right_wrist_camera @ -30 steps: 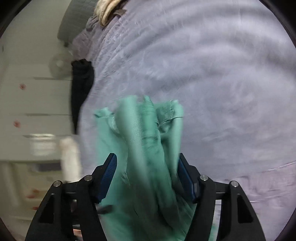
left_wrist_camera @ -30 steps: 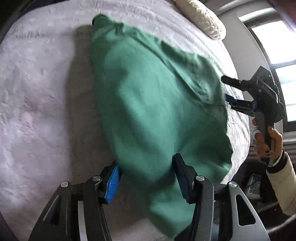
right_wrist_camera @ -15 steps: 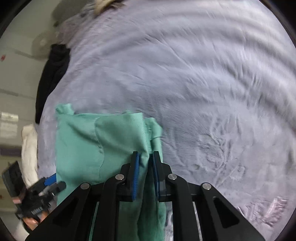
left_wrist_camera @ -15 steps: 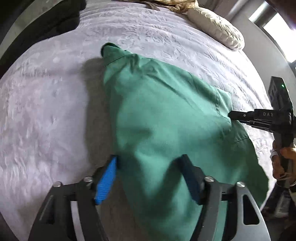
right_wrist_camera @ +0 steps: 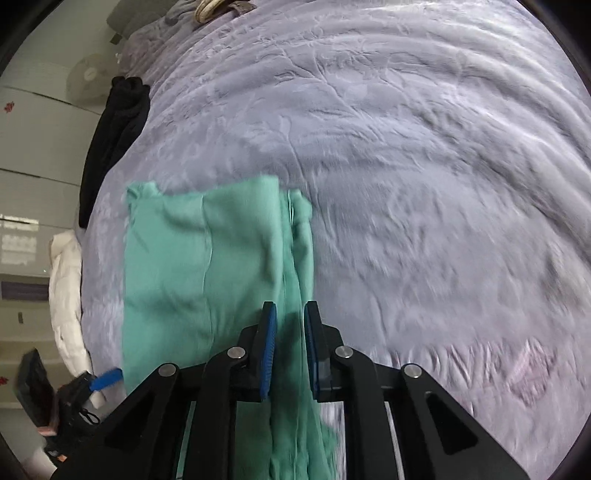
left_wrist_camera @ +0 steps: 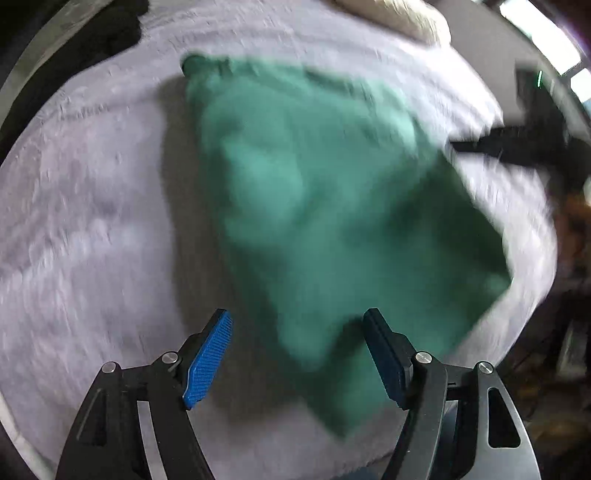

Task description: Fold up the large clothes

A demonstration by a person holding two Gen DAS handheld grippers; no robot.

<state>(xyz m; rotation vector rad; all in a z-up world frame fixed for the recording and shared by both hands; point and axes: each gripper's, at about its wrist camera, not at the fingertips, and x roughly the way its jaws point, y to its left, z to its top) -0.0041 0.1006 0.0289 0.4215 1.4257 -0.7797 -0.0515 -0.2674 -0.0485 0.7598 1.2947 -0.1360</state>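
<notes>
A large green garment lies spread and partly lifted on the grey bed cover, blurred in the left wrist view. My left gripper stands open over the garment's near end. A tail of cloth runs between the jaws beside the right finger, well apart from the blue left pad. My right gripper is shut on a bunched edge of the green garment, which hangs down past its pads. In the left wrist view, the right gripper appears as a dark blur at the garment's far right edge.
A black garment drapes over the bed's left edge, with a white one below it. A pillow lies at the head of the bed. A fan and cupboards stand beyond. Wide grey cover stretches to the right.
The right gripper closed on the garment's edge and keeps hold of it. The left gripper's jaws widened and no longer press the cloth; the garment has spread and shifted on the bed.
</notes>
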